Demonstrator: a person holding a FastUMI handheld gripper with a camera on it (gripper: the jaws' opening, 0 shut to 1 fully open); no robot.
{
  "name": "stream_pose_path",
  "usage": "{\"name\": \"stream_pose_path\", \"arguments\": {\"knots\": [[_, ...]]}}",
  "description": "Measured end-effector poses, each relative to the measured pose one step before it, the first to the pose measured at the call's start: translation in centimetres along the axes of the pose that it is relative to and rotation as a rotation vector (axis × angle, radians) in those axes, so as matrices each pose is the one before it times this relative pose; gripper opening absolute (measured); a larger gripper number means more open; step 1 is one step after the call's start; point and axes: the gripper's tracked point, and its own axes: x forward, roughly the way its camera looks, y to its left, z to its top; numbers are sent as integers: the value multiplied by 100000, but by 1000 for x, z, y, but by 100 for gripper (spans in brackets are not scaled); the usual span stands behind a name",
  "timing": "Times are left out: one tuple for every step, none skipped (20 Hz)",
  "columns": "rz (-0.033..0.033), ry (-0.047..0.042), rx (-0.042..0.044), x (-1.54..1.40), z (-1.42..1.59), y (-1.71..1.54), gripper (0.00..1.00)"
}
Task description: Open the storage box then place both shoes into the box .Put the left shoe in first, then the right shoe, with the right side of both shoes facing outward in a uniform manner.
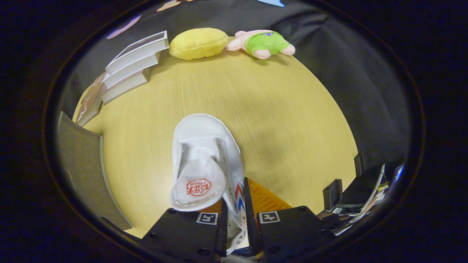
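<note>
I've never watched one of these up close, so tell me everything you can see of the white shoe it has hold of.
The white canvas shoe has a rounded toe, a broad tongue bearing a red round logo, and red and blue stripes on its side wall. It points away from the gripper, toe over the yellow wooden table. The two fingers are closed on its side wall near the opening. Whether the sole rests on the table cannot be told.

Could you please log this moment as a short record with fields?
tongs: shut on the white shoe's side wall
white shoe: toe pointing away, over the wooden table
beyond the shoe: yellow plush, pink and green plush, stacked books
grey panel: beside the shoe
</note>
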Motion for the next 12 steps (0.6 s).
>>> {"name": "stream_pose_path", "arguments": {"knots": [[-637, -369, 1339, 26, 75, -92, 22], [-3185, -1103, -144, 356, 104, -513, 17], [-1753, 210, -2076, -104, -210, -287, 12], [-878, -1483, 299, -61, 72, -136, 7], [-37, -1356, 889, -114, 100, 217, 7], [94, -713, -5, 28, 97, 4, 7], [12, -233, -1112, 236, 53, -59, 6], [639, -283, -762, -388, 47, -10, 5], [-93, -103, 241, -141, 1, -12, 4], [-264, -123, 195, -52, 80, -3, 3], [-297, -830, 646, -419, 37, -182, 4], [-559, -834, 267, -491, 100, -232, 4]]}}
